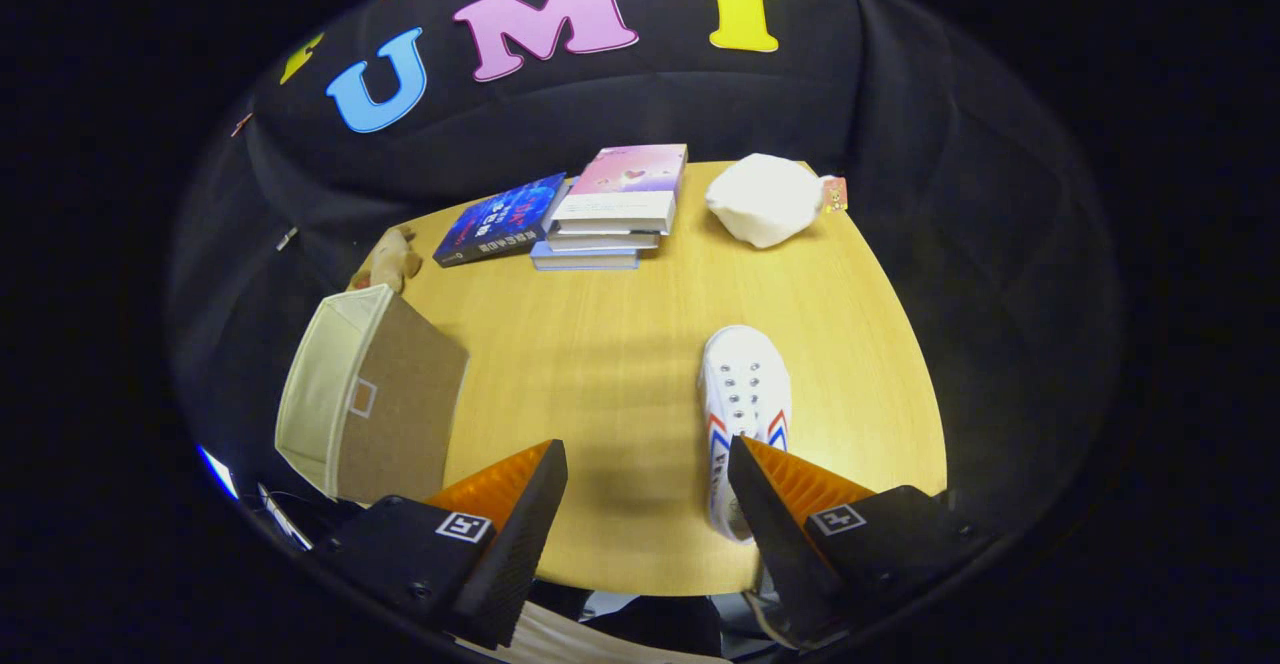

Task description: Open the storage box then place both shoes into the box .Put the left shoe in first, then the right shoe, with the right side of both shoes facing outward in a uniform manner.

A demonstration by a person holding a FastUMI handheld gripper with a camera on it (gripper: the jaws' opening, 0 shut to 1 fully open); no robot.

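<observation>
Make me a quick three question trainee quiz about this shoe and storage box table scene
1. True or false: the gripper is shut on the white sneaker.
2. What stands nearest the storage box? A) stack of books B) small plush toy C) white pouch
3. Fill in: the sneaker's heel end is partly hidden behind one gripper ____.

Key: 1 false, the fingers are spread apart with bare wooden table between them and grip nothing. 2 B. 3 finger.

Tongs (pixel 648 459) held above the surface — fingers spread wide apart, gripping nothing.
</observation>
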